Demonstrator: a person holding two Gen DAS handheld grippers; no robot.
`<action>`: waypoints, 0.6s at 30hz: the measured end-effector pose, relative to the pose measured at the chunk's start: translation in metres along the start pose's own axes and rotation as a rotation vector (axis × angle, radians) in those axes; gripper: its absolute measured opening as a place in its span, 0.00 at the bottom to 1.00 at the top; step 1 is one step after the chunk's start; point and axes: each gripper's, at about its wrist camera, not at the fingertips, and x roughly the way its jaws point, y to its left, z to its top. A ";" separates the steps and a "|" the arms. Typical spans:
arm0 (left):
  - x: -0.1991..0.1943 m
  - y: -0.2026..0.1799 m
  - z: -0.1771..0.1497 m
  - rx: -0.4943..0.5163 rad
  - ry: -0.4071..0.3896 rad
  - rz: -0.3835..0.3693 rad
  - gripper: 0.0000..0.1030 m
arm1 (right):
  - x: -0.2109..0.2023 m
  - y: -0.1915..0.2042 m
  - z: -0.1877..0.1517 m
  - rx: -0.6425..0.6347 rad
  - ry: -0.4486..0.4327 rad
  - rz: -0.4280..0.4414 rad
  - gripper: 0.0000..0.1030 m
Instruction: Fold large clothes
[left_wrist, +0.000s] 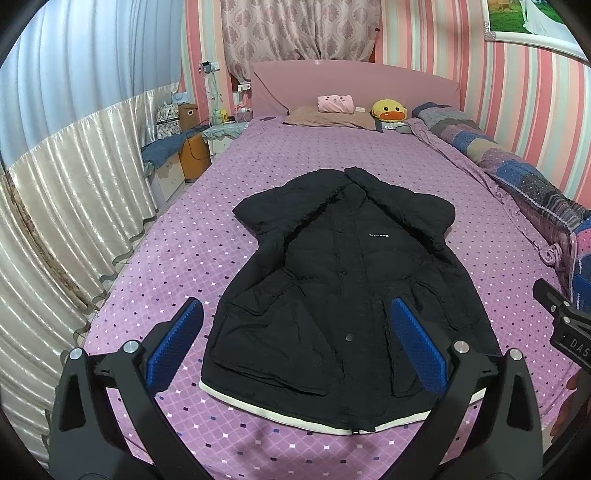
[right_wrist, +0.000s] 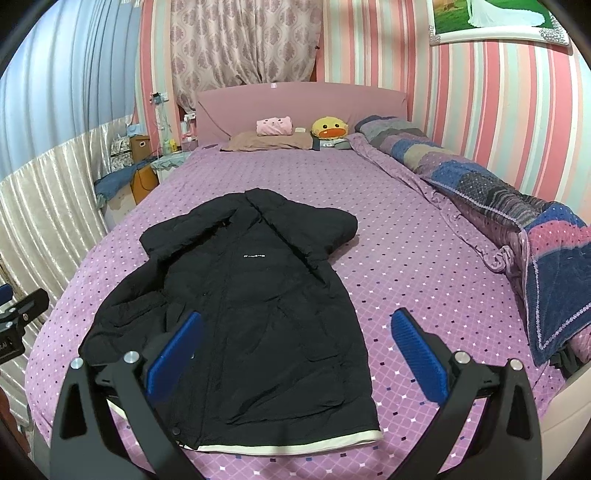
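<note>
The bed (left_wrist: 155, 258) fills nearly everything in front of me, covered in a purple sheet with small white and dark diamonds. A pink headboard (left_wrist: 354, 83) stands at the far end. A rolled patchwork quilt (right_wrist: 480, 192) runs along the right edge, against the striped wall.

The black coat (left_wrist: 332, 295) lies flat in the middle of the bed, front side up, hem toward me and collar toward the headboard. Both sleeves are folded inward across the chest. A white band trims the hem, and a small white logo sits on the chest.

At the head of the bed a brown pillow (left_wrist: 328, 117) carries a pink plush (left_wrist: 335, 103), with a yellow duck toy (left_wrist: 388, 110) just beside it.

My left gripper (left_wrist: 299, 345) is spread wide and holds nothing; its blue pads (left_wrist: 173, 347) hang above the coat's hem, one over the sheet and one over the coat. My right gripper (right_wrist: 297, 349) is spread wide too, empty, above the coat's right side.
</note>
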 end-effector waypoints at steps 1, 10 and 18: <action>0.000 0.000 -0.001 0.000 -0.001 0.000 0.97 | 0.000 0.000 -0.001 0.000 -0.001 0.001 0.99; -0.001 -0.002 0.000 0.007 -0.003 0.010 0.97 | 0.000 0.002 -0.003 -0.004 0.007 0.003 0.99; 0.001 0.000 0.000 -0.002 0.003 0.014 0.97 | 0.002 0.001 -0.004 0.004 0.007 0.001 0.99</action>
